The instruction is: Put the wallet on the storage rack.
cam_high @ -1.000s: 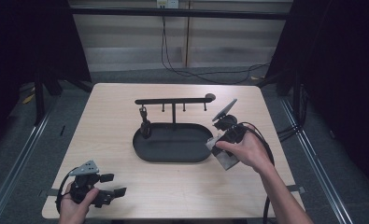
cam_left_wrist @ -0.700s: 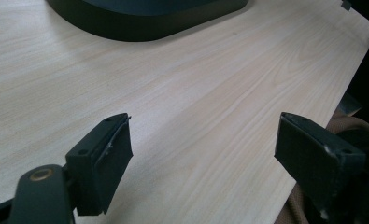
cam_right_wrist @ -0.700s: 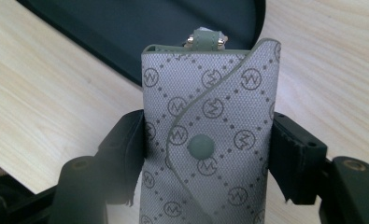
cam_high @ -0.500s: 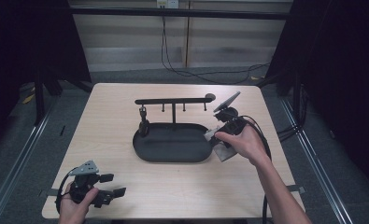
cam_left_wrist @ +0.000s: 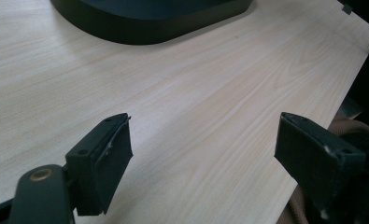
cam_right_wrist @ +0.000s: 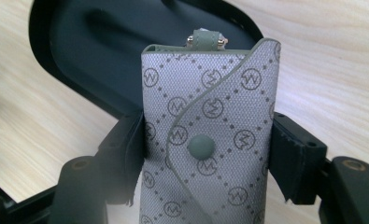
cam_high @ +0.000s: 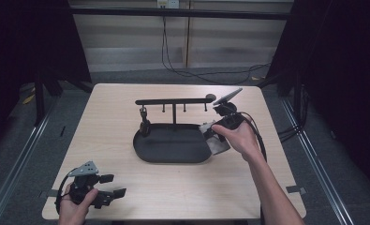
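Pale wooden table (cam_high: 126,117) underneath; carried a little farther over the black tray's (cam_high: 173,154) end since a second ago, grey monogrammed key pouch (cam_right_wrist: 210,140) pinched between right gripper (cam_right_wrist: 208,149) jaws; left gripper (cam_left_wrist: 215,158) spread, idle.

The high camera sits above my side of the table (cam_high: 126,197), looking forward and down, far enough back to take in the whole tabletop with my forearms coming up from its near edge. The camera on my left gripper (cam_left_wrist: 201,158) rides low over the near left corner and faces across the bare wood toward the tray (cam_left_wrist: 149,23), whose dark wall also shows in the high view (cam_high: 173,157). The camera on my right gripper (cam_right_wrist: 205,154) looks down along its jaws from very close at the tray's right end (cam_right_wrist: 79,42).
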